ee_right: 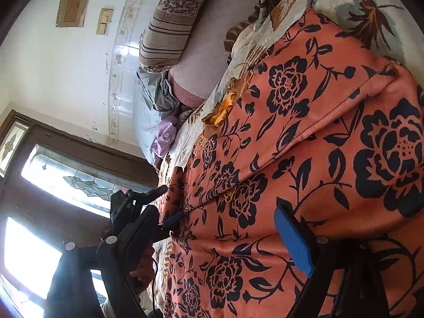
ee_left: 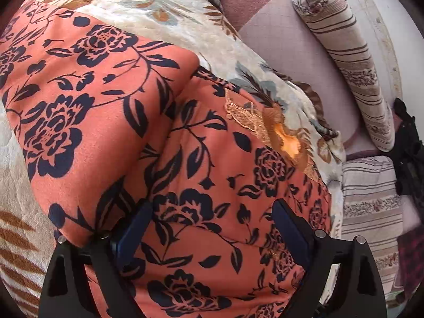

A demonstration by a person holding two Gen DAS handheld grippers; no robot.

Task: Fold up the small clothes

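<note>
An orange garment with dark navy flowers (ee_left: 111, 111) lies on a cream leaf-patterned blanket (ee_left: 164, 13), one part folded over another. It has gold embroidery (ee_left: 241, 114) near its neck. My left gripper (ee_left: 212, 228) is open, its blue-padded fingers (ee_left: 291, 228) spread just over the cloth, holding nothing. The garment fills the right wrist view (ee_right: 304, 137) too. My right gripper (ee_right: 225, 235) is open over it, with one blue pad (ee_right: 294, 241) showing. The left gripper (ee_right: 169, 206) shows there at the garment's left edge.
A striped bolster pillow (ee_left: 349, 61) lies on the pink sheet (ee_left: 288, 53) to the right. More striped bedding (ee_left: 371, 206) is below it. Crumpled clothes (ee_right: 164, 135) lie by the wall. A window (ee_right: 53, 185) is at the left.
</note>
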